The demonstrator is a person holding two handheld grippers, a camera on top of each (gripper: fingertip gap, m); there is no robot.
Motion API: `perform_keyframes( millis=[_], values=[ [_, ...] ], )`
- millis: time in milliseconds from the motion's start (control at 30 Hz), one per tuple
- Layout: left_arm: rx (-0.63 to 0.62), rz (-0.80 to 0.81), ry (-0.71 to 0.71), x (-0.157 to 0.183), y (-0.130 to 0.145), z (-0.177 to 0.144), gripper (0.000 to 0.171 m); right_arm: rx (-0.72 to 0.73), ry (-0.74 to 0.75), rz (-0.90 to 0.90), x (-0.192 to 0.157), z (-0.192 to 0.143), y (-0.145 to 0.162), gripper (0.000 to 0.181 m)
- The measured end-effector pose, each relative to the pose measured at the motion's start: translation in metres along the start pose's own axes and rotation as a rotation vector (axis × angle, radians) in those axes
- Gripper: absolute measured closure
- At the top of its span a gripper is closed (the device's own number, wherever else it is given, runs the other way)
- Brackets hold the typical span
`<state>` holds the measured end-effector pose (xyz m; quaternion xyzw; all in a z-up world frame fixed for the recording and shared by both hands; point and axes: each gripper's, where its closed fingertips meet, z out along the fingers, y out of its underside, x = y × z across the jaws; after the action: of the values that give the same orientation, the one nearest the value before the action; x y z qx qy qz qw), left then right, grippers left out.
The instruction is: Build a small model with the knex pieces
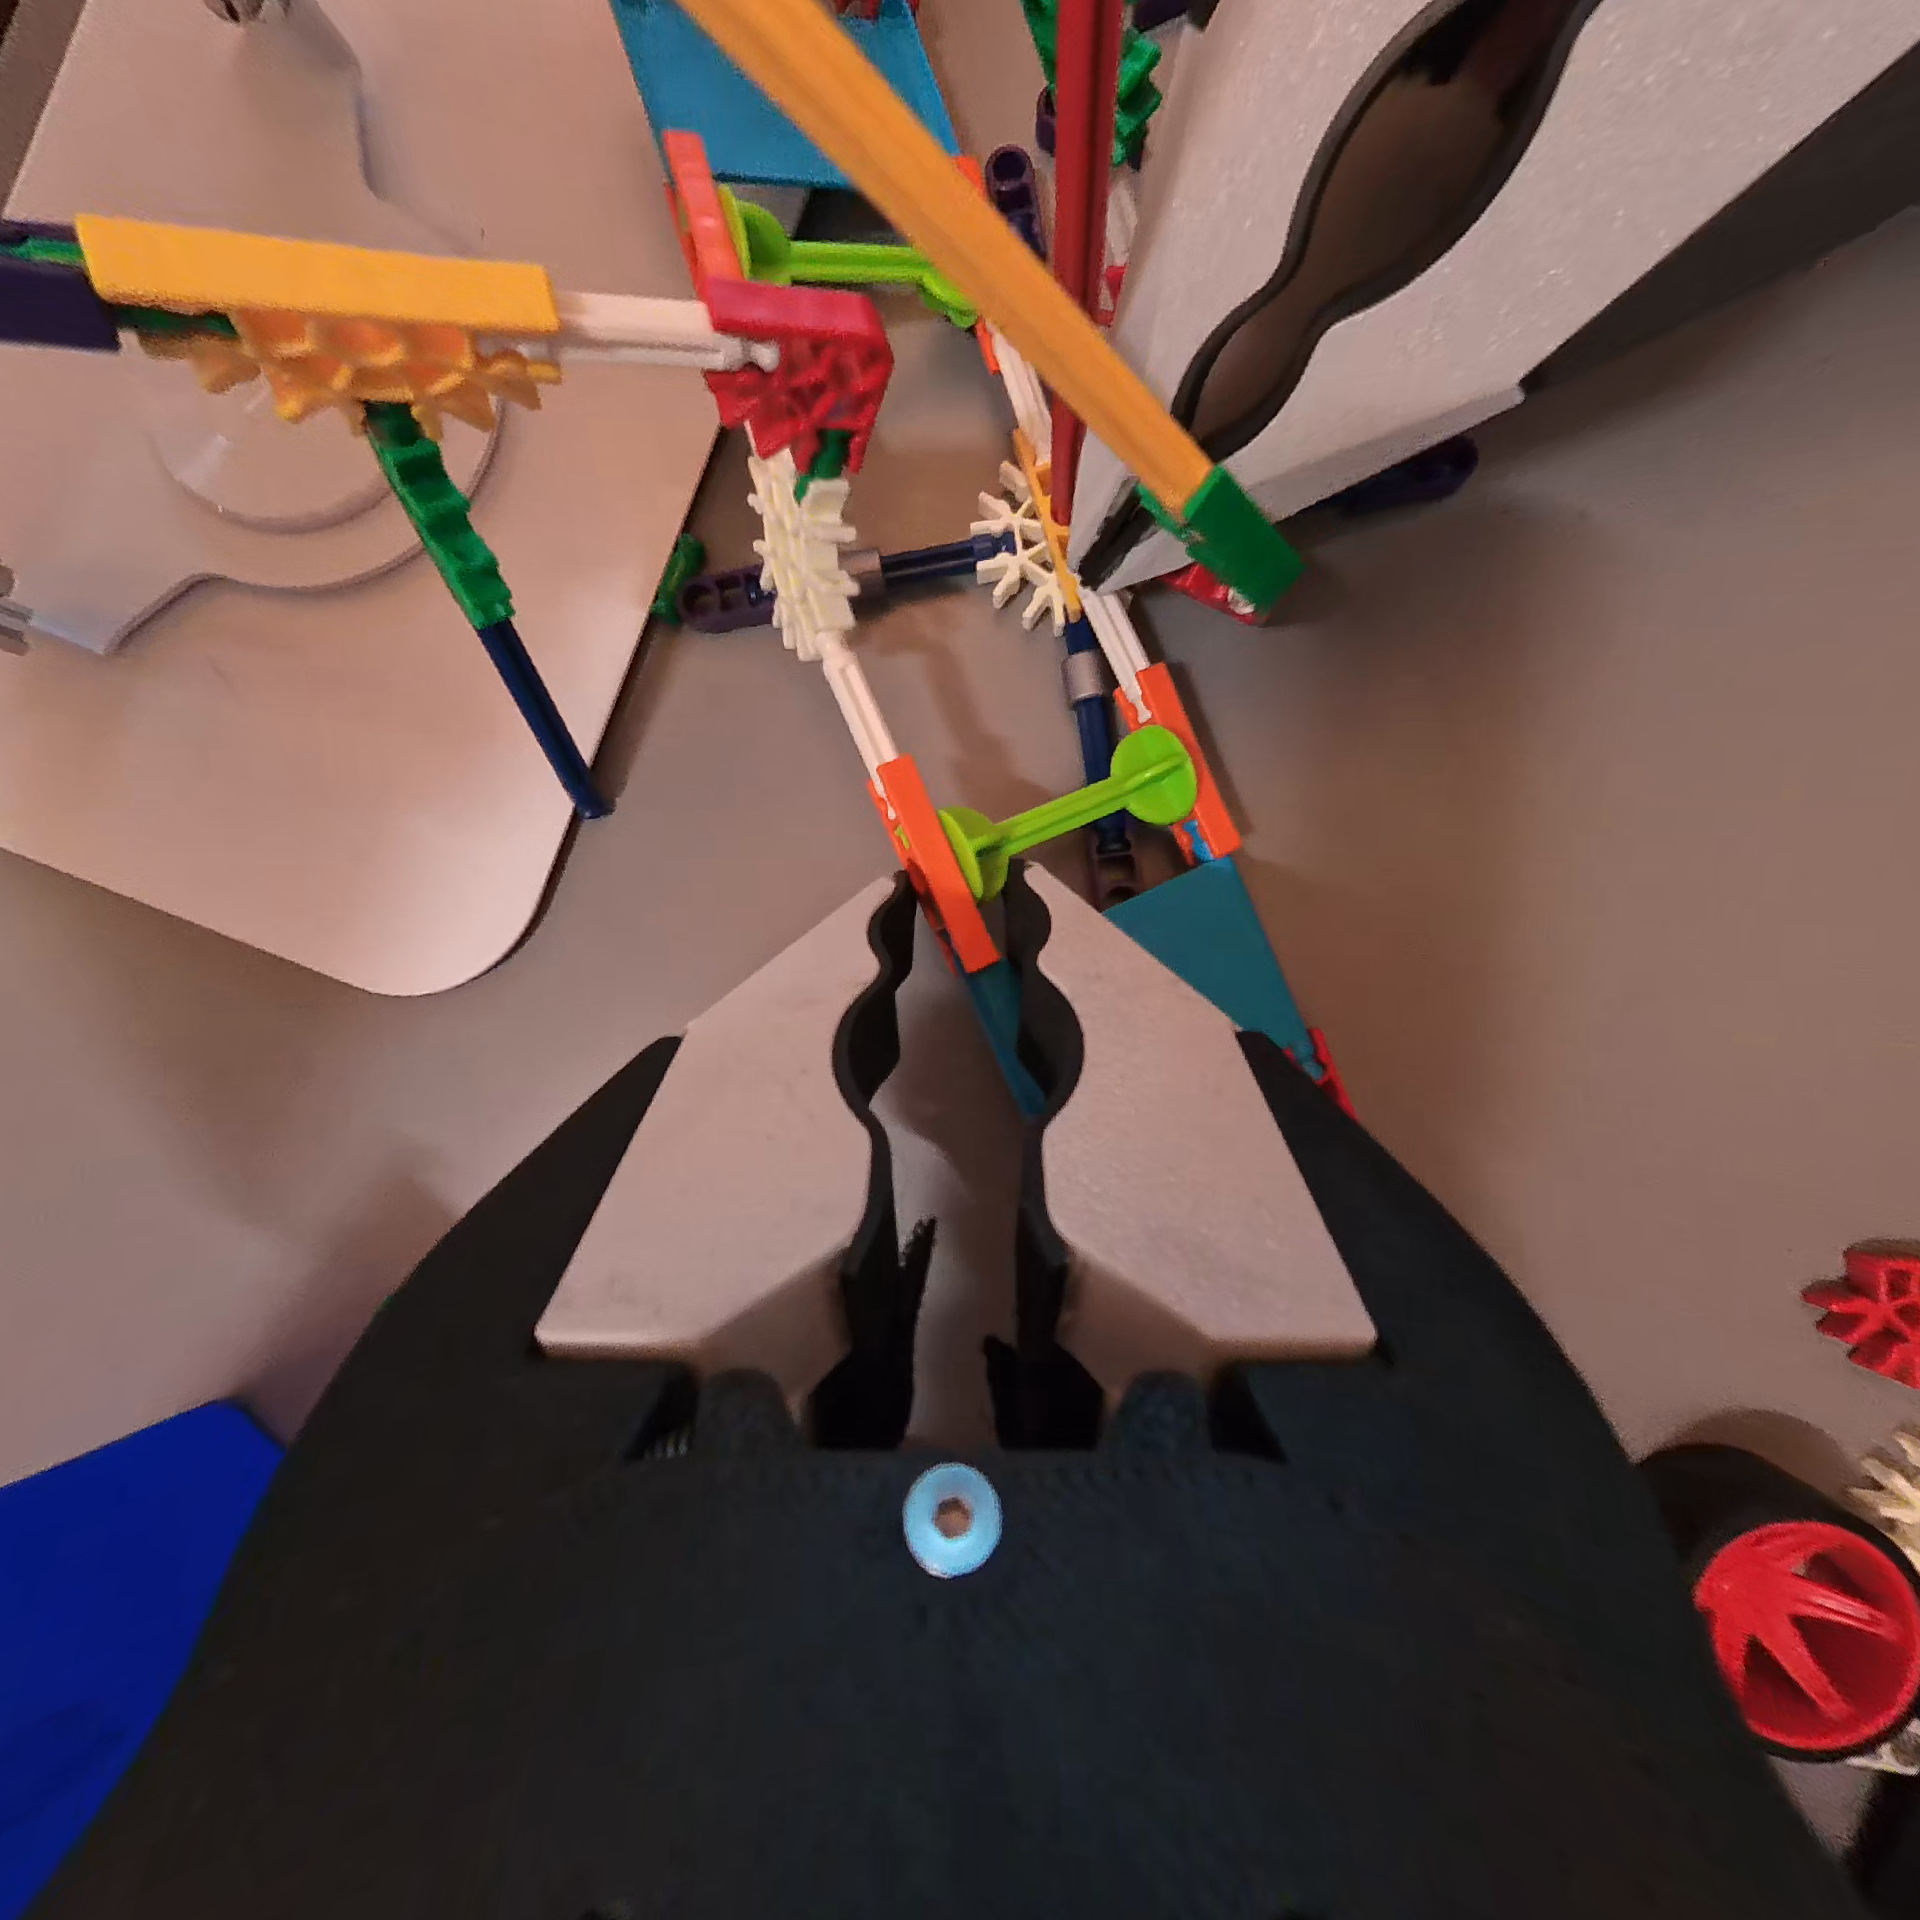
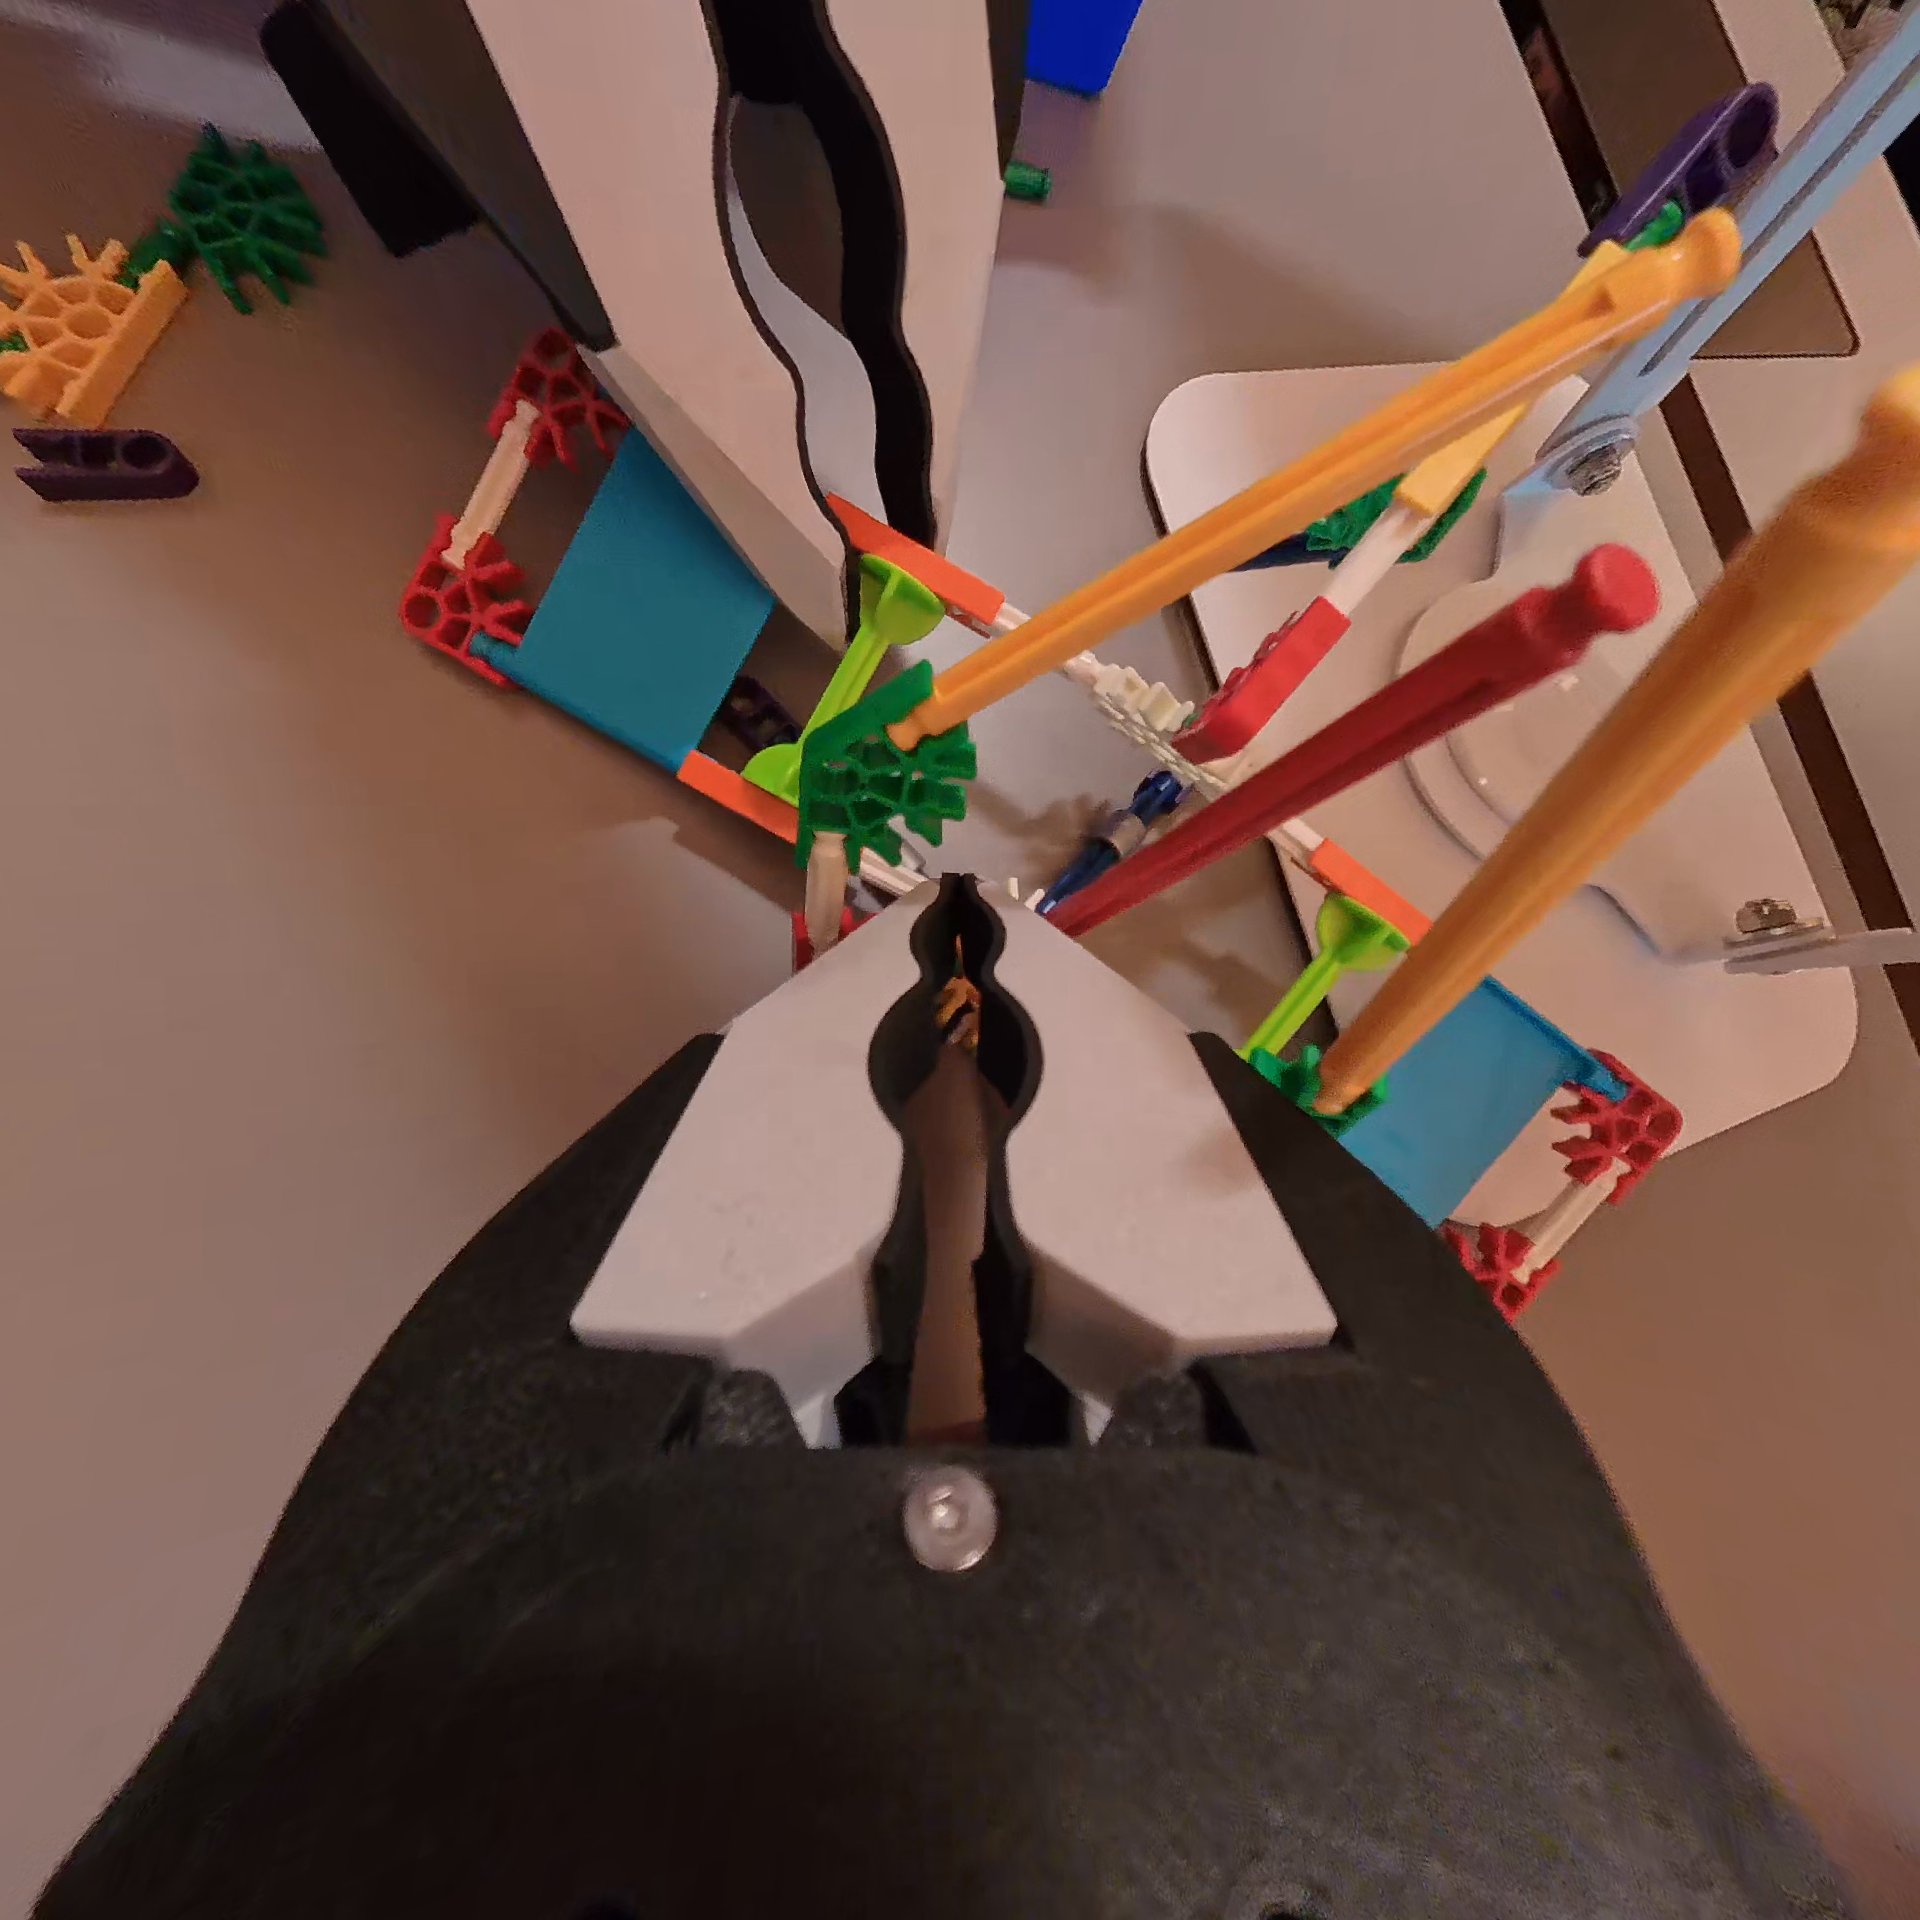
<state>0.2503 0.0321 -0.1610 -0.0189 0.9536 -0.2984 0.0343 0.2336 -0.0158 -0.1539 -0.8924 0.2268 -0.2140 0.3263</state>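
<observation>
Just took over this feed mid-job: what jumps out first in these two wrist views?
A colourful rod-and-connector toy frame fills the table centre, long orange rods and a red rod sticking up from it. The left gripper pinches its orange connector beside a lime spool; the right gripper is shut at the frame's middle.

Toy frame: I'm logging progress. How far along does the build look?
Done: the toy frame stands joined, teal panels and long rods fitted. In hand: the left gripper is shut on an orange clip; the right gripper is shut on a yellow piece, mostly hidden. Still loose: a purple link and yellow connector lie on the table.
</observation>
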Motion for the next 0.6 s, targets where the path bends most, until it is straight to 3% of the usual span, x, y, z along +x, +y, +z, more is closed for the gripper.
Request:
perform_keyframes(
  millis=[600],
  values=[
    [-0.036, 0.172, -0.13, -0.017, -0.004, 0.006, 0.157, -0.056, -0.008, 0.05, -0.002, 0.001, 0.002, 0.181]
  ],
)
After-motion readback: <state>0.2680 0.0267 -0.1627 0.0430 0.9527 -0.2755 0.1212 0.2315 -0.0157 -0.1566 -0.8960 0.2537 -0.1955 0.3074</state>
